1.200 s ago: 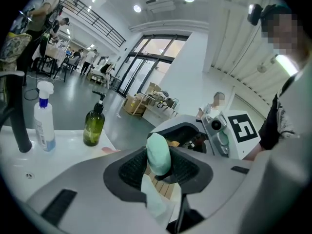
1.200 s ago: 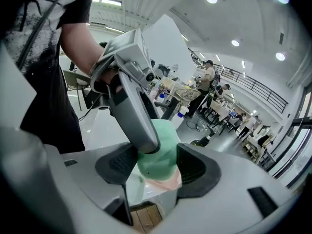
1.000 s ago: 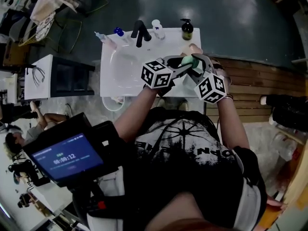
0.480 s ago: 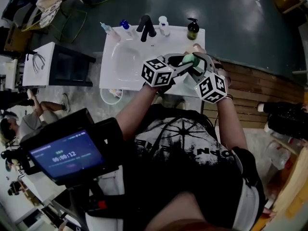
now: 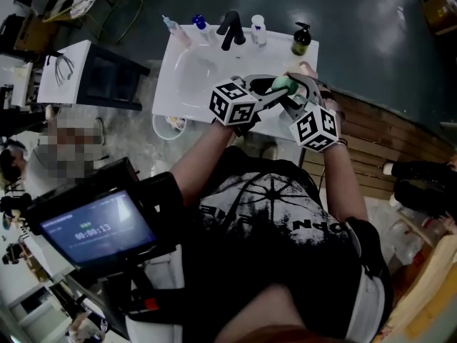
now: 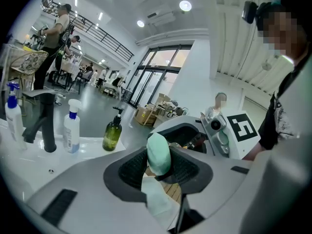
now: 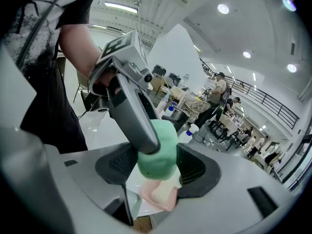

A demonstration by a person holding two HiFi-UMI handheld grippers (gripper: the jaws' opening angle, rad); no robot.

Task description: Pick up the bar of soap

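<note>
A pale green bar of soap hangs above the right end of the white washbasin counter. My left gripper reaches in from the left and is shut on the soap, which stands edge-on between its pads. From the right, my right gripper also closes on the soap, whose sides touch both black pads. In the right gripper view, one grey jaw of the left gripper lies across the bar's near face. Below the soap I see a pinkish dish on the counter.
A black faucet stands at the back of the sunken basin. Beside it are a white bottle, a green pump bottle and a spray bottle. A dark side table stands left; wooden decking lies right.
Both grippers keep their hold on the soap and have risen a little together. The head view has swung, so the washbasin sits further right in the picture.
</note>
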